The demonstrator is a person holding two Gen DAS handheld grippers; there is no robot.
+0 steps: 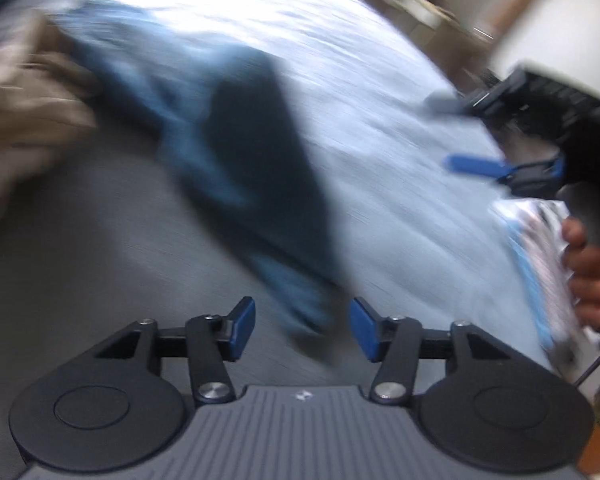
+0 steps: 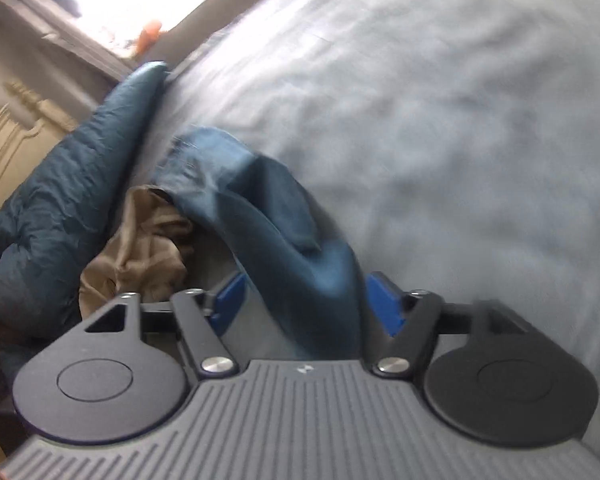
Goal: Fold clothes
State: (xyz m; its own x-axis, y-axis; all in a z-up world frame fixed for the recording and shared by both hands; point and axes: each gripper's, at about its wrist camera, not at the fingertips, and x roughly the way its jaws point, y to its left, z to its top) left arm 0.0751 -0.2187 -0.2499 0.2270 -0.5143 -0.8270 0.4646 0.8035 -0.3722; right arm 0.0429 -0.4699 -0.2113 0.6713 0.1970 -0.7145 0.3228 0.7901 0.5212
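Note:
A dark blue garment (image 1: pixel 236 148) lies crumpled and stretched across the pale blue bed sheet (image 1: pixel 380 128); it also shows in the right wrist view (image 2: pixel 284 236). My left gripper (image 1: pixel 303 328) is open, with the garment's near end just beyond its blue pads. My right gripper (image 2: pixel 306 304) is open with the garment's near end lying between its pads; it also shows from the side in the left wrist view (image 1: pixel 456 136), open and above the sheet. Both views are motion-blurred.
A tan garment (image 1: pixel 24 120) lies bunched at the left, also in the right wrist view (image 2: pixel 140 248). A dark teal quilted blanket (image 2: pixel 60 192) lies along the bed's edge. A patterned cloth (image 1: pixel 540 264) lies at the right by the hand. Furniture stands beyond the bed.

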